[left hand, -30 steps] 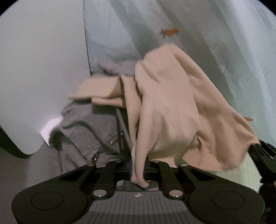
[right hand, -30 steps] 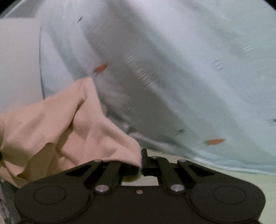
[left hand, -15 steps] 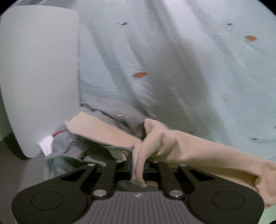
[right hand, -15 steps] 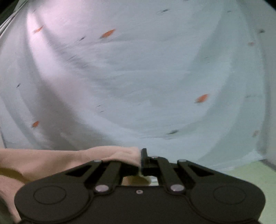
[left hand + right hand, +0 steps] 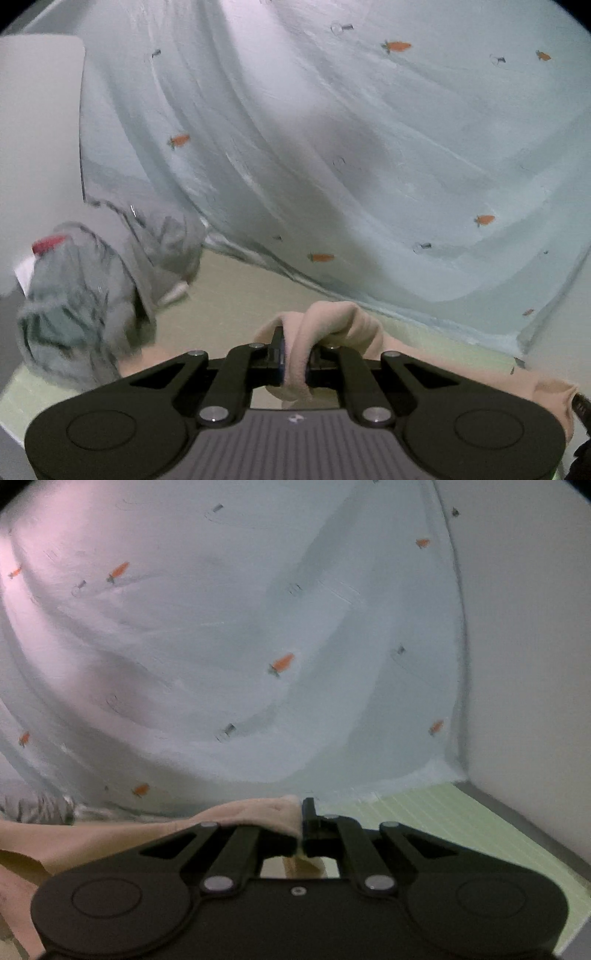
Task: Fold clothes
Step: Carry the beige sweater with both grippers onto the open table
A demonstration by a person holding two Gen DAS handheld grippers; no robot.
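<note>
A beige garment (image 5: 340, 325) is pinched in my left gripper (image 5: 295, 363), which is shut on a bunched fold of it; the cloth runs off to the right (image 5: 535, 395). My right gripper (image 5: 300, 834) is shut on another edge of the same beige garment (image 5: 240, 814), which stretches away to the left (image 5: 74, 845). The garment hangs low between both grippers, just above the pale green surface (image 5: 240, 288). Most of the cloth is hidden under the gripper bodies.
A crumpled grey garment pile (image 5: 99, 280) with a red tag lies at the left. A pale blue sheet with carrot prints (image 5: 332, 147) hangs behind, also in the right wrist view (image 5: 221, 646). A white wall (image 5: 524, 646) and the surface's edge (image 5: 535, 827) are at the right.
Both grippers have pulled the beige garment off the grey pile and spread it sideways, lowering it. The grey pile now lies bare at the left.
</note>
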